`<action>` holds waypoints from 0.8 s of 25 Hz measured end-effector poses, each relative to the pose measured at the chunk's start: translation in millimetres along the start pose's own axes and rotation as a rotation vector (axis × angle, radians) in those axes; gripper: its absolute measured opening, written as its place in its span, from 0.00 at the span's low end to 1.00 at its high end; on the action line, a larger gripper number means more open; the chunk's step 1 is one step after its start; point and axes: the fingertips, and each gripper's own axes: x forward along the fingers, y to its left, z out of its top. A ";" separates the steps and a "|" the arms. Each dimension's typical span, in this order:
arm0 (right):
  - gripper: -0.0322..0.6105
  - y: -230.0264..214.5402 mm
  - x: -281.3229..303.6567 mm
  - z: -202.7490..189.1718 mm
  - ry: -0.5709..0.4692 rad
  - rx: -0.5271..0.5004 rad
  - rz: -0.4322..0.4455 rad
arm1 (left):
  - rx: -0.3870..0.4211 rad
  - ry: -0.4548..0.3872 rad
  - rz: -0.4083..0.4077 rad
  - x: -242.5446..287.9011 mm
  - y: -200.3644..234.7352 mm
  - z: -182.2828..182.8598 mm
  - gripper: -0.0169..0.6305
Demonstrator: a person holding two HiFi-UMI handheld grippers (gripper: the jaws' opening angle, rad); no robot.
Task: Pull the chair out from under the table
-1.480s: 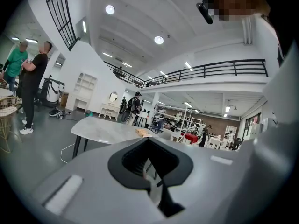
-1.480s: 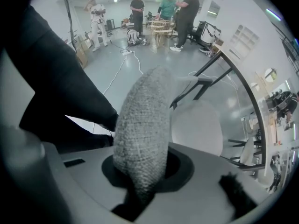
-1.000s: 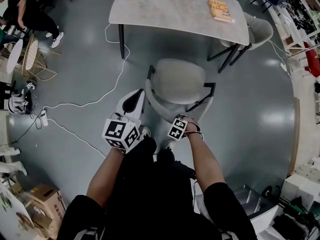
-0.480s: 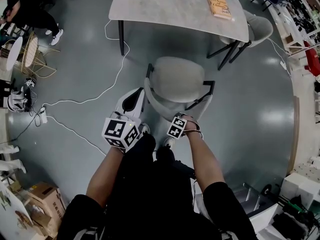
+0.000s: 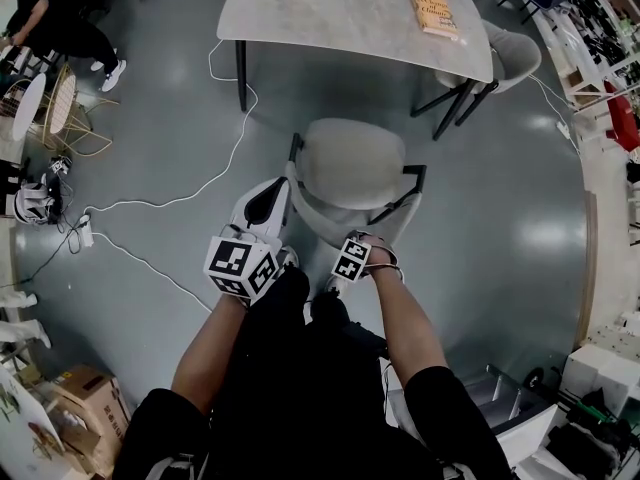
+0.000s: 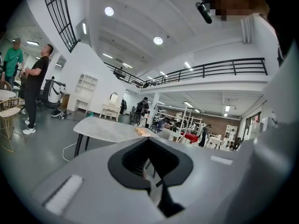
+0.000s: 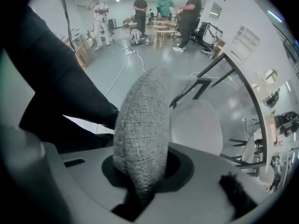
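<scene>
Pinching the chair [image 5: 352, 163] by its fabric backrest [image 7: 140, 120], deep between the right gripper [image 7: 140, 176] fingers. Carrying the left gripper [image 5: 268, 196] closed on nothing, just beside that backrest. Judging the seat clear of the table [image 5: 340, 13] beyond the fingertips: mostly done, maybe a last tug and release left.

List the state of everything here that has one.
Chair, clear of the table, back gripped.
Right tool, shut on chair back.
Left tool, beside chair back, grip unclear.
Table, book on it.
Book, closed, flat.
Second chair, tucked at table's end.
</scene>
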 end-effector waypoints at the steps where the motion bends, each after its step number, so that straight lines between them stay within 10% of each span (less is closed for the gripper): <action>1: 0.14 1.2 0.3 0.2 0.001 -0.001 -0.001 | 0.001 -0.001 -0.002 -1.2 -0.5 -0.5 0.04; 20: 0.14 19.8 -1.7 -4.7 0.003 0.001 0.001 | 0.011 -0.012 -0.007 -9.6 -7.6 3.8 0.04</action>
